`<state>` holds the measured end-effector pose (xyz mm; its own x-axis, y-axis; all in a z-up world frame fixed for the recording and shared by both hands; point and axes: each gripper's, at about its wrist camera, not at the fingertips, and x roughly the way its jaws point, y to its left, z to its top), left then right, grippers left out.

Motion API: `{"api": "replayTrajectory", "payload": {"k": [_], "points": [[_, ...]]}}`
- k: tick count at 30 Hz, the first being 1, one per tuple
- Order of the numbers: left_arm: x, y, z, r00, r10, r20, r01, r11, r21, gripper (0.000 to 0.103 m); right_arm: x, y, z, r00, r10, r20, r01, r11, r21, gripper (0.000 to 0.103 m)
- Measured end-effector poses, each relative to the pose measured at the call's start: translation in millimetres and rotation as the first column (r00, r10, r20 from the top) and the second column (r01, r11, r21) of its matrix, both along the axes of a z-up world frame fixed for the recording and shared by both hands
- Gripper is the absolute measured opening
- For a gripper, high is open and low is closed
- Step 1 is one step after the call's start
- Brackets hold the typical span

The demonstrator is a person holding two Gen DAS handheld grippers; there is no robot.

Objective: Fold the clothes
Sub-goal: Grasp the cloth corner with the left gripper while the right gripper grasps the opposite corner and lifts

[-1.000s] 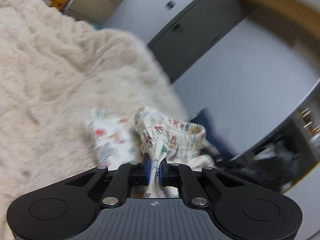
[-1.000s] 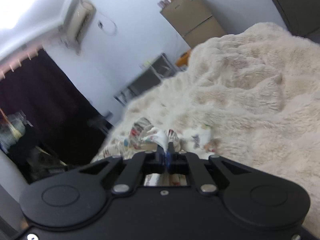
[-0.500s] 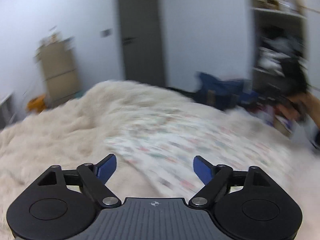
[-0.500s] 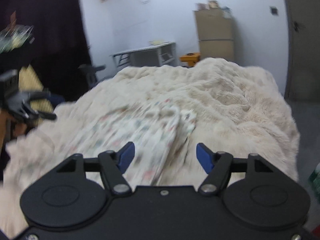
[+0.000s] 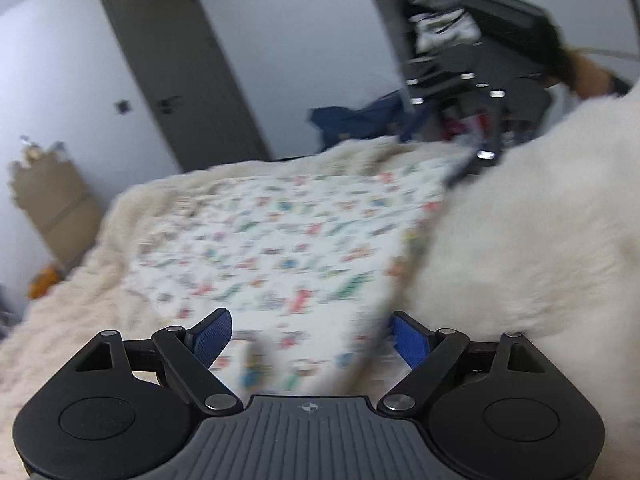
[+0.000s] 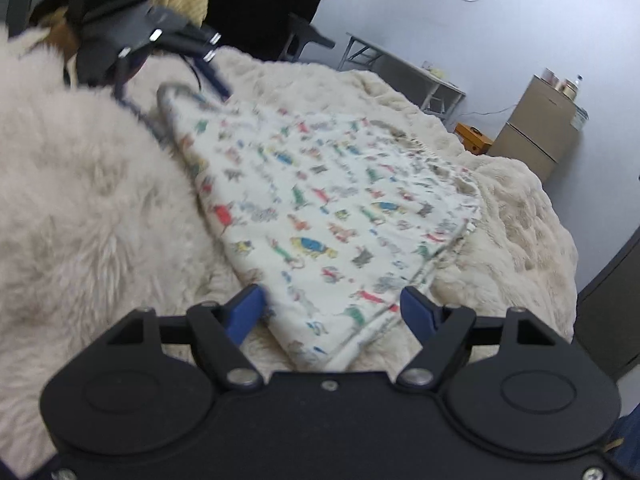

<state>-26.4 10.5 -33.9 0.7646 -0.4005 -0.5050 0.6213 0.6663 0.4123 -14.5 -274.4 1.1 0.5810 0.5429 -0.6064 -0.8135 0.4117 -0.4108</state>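
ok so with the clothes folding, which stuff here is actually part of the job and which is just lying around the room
Part of the job:
- printed garment, spread flat on the fluffy blanket
- left gripper, open over it
- right gripper, jaws opening, nothing pinched

Just lying about:
- grey door
- brown cabinet
- orange box
- blue heap beyond the bed

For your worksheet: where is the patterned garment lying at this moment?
In both wrist views the patterned garment lies spread flat on the cream fluffy blanket, just ahead of each open hand-held gripper, near the bed's edge.
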Motion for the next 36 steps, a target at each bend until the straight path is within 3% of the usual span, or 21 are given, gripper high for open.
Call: {"api": "replayTrajectory", "payload": {"k": [5,6,8,11,12,14,15,16,17,22,24,26,27,28,29,30,31,36], "points": [[-6,-8,-7,0.988,0.057,0.146,-0.070,0.993,0.091,0.078,-9,-1,-17,0.994,0.074,0.079,-0.066,0.994,-0.091,0.077],[-8,-12,-10,0.984,0.055,0.167,-0.073,0.992,0.104,0.068,-7,-1,-19,0.993,0.071,0.097,-0.062,0.993,-0.097,0.077],[-8,-19,-18,0.993,0.003,0.115,-0.018,0.991,0.134,0.053,-9,6,-26,0.981,0.059,0.183,-0.035,0.991,-0.132,0.078],[-7,-19,-21,0.996,-0.010,0.087,-0.002,0.991,0.137,0.056,-14,16,-40,0.949,0.092,0.300,-0.038,0.983,-0.182,0.076],[-5,-18,-22,0.995,-0.003,0.100,-0.011,0.990,0.140,0.063,-17,19,-43,0.936,0.112,0.333,-0.052,0.981,-0.185,0.076],[-3,-18,-23,0.992,0.008,0.130,-0.028,0.988,0.149,0.073,-22,22,-45,0.914,0.133,0.384,-0.066,0.981,-0.184,0.065],[-3,-18,-23,0.988,0.011,0.153,-0.035,0.987,0.159,0.074,-22,23,-44,0.906,0.133,0.402,-0.066,0.982,-0.178,0.063],[-4,-18,-23,0.983,0.012,0.182,-0.044,0.984,0.171,0.075,-23,24,-43,0.898,0.133,0.420,-0.065,0.983,-0.172,0.053],[-6,-16,-22,0.975,0.012,0.220,-0.054,0.981,0.184,0.075,-23,23,-41,0.893,0.122,0.432,-0.058,0.986,-0.157,0.048],[-11,-16,-26,0.953,-0.001,0.304,-0.074,0.969,0.234,0.074,-19,21,-38,0.898,0.079,0.433,-0.041,0.995,-0.096,0.050],[-9,-20,-31,0.954,-0.010,0.299,-0.069,0.965,0.252,0.067,-20,22,-45,0.894,0.096,0.438,-0.043,0.991,-0.129,0.050],[-3,-23,-40,0.963,-0.017,0.271,-0.056,0.964,0.261,0.066,-21,26,-53,0.886,0.129,0.445,-0.054,0.983,-0.177,0.043],[-3,-23,-41,0.961,-0.022,0.275,-0.052,0.965,0.258,0.061,-21,26,-54,0.885,0.138,0.444,-0.060,0.981,-0.185,0.040],[-5,-19,-39,0.957,-0.032,0.289,-0.044,0.966,0.253,0.055,-22,26,-54,0.884,0.148,0.443,-0.067,0.979,-0.194,0.028],[-7,-16,-36,0.952,-0.043,0.303,-0.036,0.968,0.249,0.040,-21,24,-50,0.891,0.146,0.429,-0.074,0.981,-0.181,0.014],[-9,-11,-33,0.947,-0.045,0.318,-0.035,0.969,0.243,0.022,-20,22,-46,0.894,0.139,0.425,-0.077,0.984,-0.160,0.007],[-12,-6,-26,0.942,-0.037,0.333,-0.045,0.971,0.235,0.015,-21,20,-42,0.888,0.138,0.438,-0.082,0.986,-0.146,0.005],[-23,20,1,0.946,-0.053,0.321,0.014,0.992,0.122,0.010,-35,13,-21,0.866,0.178,0.467,-0.124,0.982,-0.144,0.004]]}}
